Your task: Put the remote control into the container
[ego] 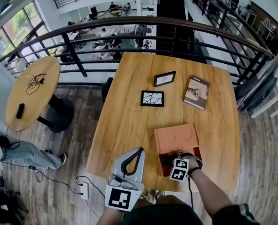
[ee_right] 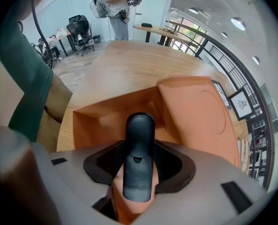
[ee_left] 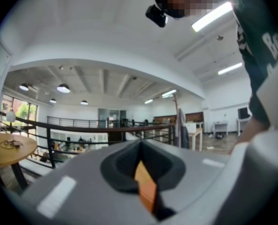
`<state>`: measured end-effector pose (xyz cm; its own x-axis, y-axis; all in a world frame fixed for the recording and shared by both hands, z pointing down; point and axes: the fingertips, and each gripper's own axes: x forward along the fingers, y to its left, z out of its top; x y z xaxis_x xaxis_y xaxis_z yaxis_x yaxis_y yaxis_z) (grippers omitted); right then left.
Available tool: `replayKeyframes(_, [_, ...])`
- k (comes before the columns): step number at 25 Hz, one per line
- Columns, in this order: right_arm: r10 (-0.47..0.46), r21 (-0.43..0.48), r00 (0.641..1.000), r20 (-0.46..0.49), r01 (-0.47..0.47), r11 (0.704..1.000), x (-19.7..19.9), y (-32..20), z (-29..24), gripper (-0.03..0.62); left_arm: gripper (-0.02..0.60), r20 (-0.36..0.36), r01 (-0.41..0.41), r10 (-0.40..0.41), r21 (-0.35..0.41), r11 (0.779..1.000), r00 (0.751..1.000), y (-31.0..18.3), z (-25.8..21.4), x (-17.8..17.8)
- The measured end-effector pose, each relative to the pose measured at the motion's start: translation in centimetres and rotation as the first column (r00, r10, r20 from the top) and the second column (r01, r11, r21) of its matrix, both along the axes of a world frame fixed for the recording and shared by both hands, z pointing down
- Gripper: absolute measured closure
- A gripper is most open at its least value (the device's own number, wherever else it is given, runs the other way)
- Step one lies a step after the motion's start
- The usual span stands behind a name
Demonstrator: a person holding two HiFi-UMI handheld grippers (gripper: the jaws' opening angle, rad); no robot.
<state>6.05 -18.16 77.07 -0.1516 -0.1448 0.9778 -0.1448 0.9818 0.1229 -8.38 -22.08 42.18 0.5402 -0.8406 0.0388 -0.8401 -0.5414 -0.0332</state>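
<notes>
The orange container sits near the wooden table's front edge, its lid half covering the far part and its near compartment uncovered. My right gripper hangs over that compartment, shut on the black remote control. The remote points forward over the hollow, above its floor. In the head view the remote is mostly hidden by the gripper. My left gripper is held off the table's front edge to the container's left. It tilts upward toward the ceiling, with its jaws together, an orange pad showing and nothing between them.
Farther back on the table lie two framed pictures and a book. A railing runs behind the table. A round table stands at left. A person's legs and a power strip are on the floor.
</notes>
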Motion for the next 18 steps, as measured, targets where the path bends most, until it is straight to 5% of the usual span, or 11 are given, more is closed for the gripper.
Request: replayKeyframes(18, [-0.014,0.001,1.0,0.003,0.014,1.0,-0.13,0.4,0.95,0.393,0.581,-0.005,-0.023,0.023,-0.024,0.999,1.0,0.3,0.56,0.18])
